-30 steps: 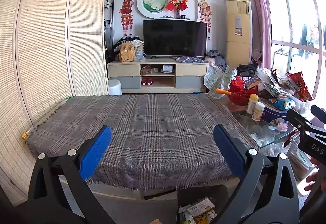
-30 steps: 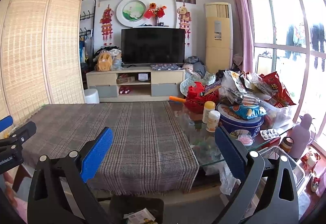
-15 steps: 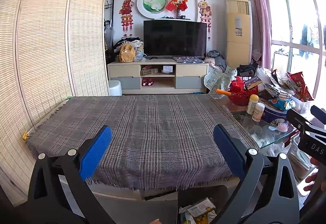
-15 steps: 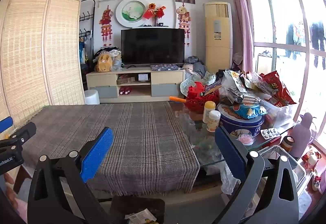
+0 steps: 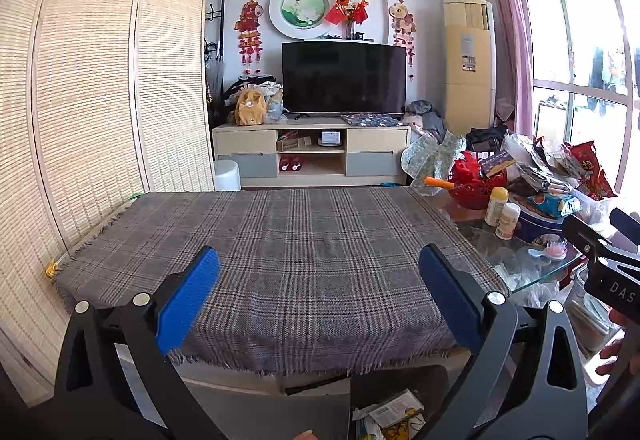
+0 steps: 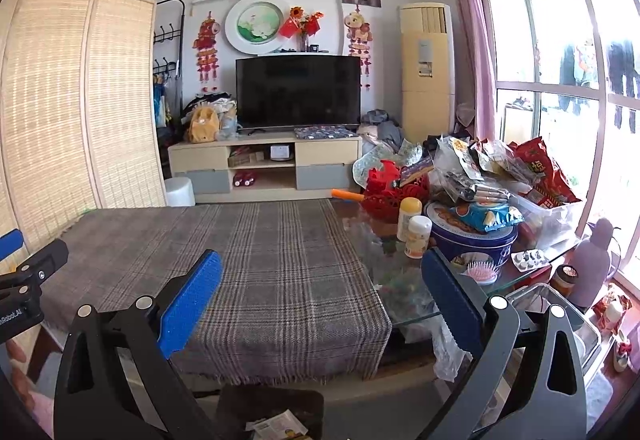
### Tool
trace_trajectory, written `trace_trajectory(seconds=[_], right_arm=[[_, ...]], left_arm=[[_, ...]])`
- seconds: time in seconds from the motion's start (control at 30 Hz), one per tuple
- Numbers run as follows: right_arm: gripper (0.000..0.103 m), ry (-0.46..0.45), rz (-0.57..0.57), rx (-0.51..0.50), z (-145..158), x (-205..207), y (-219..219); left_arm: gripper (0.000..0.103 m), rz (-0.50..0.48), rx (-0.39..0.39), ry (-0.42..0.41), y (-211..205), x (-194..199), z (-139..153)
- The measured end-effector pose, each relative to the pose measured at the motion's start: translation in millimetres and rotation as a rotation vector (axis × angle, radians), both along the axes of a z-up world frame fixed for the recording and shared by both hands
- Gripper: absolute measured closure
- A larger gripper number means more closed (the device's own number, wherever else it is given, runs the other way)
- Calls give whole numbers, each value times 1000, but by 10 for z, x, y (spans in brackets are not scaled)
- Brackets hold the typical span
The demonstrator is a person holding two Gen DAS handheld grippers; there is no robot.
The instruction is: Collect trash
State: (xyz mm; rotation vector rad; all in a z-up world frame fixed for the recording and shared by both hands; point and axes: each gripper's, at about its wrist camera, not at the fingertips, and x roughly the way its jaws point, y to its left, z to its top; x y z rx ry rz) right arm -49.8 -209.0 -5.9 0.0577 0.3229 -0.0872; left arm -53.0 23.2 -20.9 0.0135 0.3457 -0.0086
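My left gripper (image 5: pixel 320 292) is open and empty, held above the near edge of a table covered by a grey plaid cloth (image 5: pixel 280 248). My right gripper (image 6: pixel 322 296) is open and empty too, over the cloth's right end (image 6: pixel 260 272). Below the table's near edge stands a dark bin (image 5: pixel 400 384) holding paper wrappers (image 5: pixel 396 410); it also shows in the right wrist view (image 6: pixel 272 406) with a wrapper (image 6: pixel 276 426) inside. No loose trash shows on the cloth.
The glass table end (image 6: pixel 400 280) on the right carries two small bottles (image 6: pixel 418 236), a blue cookie tin (image 6: pixel 472 240), a red basket (image 6: pixel 384 192), snack bags (image 6: pixel 540 176) and a pink hairbrush (image 6: pixel 482 274). Bamboo screens (image 5: pixel 100 100) stand left. A TV stand (image 5: pixel 312 152) is beyond.
Both grippers have stayed open and almost still. The right wrist view has risen and shifted very slightly.
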Motion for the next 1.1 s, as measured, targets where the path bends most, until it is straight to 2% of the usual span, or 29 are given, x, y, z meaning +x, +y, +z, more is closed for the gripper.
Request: trace_trajectory(seconds=[0.2, 0.43, 0.67, 1.1], right_arm=[[3, 2, -1, 2, -7, 2, -5], [3, 4, -10, 5, -25, -6, -37], [3, 24, 2, 11, -68, 30, -30], [3, 28, 5, 23, -81, 31, -53]], left_arm=[[8, 18, 9, -12, 18, -14, 24], [8, 41, -40, 23, 103, 43, 12], [8, 13, -50, 15, 105, 15, 26], [8, 9, -24, -10, 51, -21, 70]])
